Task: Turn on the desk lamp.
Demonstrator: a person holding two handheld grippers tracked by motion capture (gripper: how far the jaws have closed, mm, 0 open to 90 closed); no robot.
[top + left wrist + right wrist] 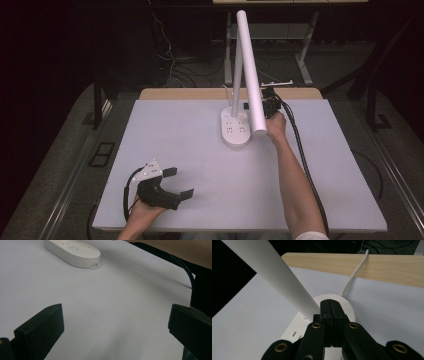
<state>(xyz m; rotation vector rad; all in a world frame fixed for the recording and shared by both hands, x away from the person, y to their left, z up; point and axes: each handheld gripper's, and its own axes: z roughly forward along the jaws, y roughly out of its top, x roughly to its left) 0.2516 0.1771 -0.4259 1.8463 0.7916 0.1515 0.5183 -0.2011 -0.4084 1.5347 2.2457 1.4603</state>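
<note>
At the far middle of the white table stands a desk lamp whose oval lamp base carries a row of sockets, with a long white lamp arm leaning up and toward the person. The right gripper is right over that base, beside the foot of the arm, and its black jaws are pressed flat together with nothing between them; it looks as if the closed tip is meant to poke at a button or the top of the base. The left gripper rests on the near left of the table, well apart from the lamp, its jaws spread wide over bare tabletop. The risk I see is in the push: the lamp is tall and tilted, so a press that lands off-centre or too hard could rock the base or slide it toward the wooden edge behind, where the white power cord runs off. The closed tip could also skid off the smooth plastic and knock the arm. Nothing braces the base, since the left gripper is far away.
</note>
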